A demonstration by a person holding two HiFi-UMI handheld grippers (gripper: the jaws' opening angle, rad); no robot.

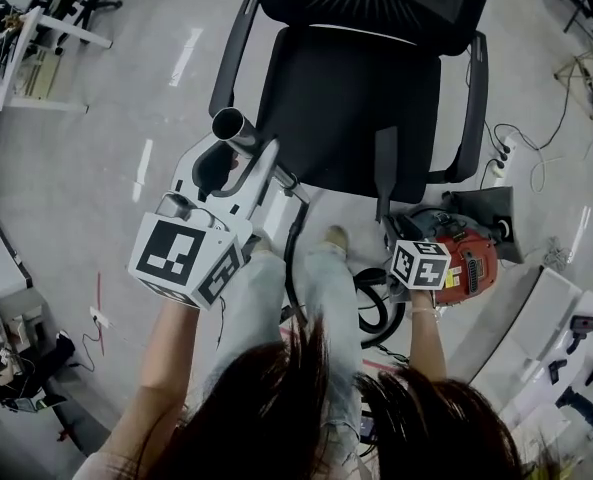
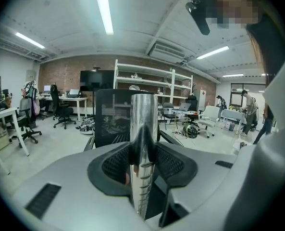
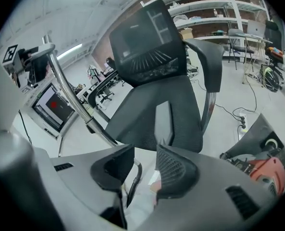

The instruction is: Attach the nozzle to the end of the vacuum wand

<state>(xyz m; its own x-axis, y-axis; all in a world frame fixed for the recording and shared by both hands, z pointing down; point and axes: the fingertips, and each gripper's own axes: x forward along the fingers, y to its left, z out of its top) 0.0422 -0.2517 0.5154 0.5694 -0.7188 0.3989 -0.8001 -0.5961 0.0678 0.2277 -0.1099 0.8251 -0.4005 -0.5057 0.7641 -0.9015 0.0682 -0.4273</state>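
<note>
Office chair (image 1: 351, 78): black mesh, filling the upper centre of the head view.
Vacuum cleaner (image 1: 468, 258): red body on the floor at centre right, beside the chair's front corner.
Vacuum wand (image 1: 238, 136): chrome tube left of centre, with its open end raised toward the chair.
Nozzle (image 3: 164, 121): a slim dark piece, likely the nozzle, lying on the chair seat near its front edge.
Left claw (image 2: 143, 158): clenched on the wand, with a pad on each side of the tube.
Right claw (image 3: 144, 170): released and empty, jaws apart, aimed at the nozzle but not yet around it.
Step in hand: picking up the nozzle. Take it across its narrow sides and leave the socket end free. Keep the wand steady, line the socket up with the open end, then push straight along the tube.
</note>
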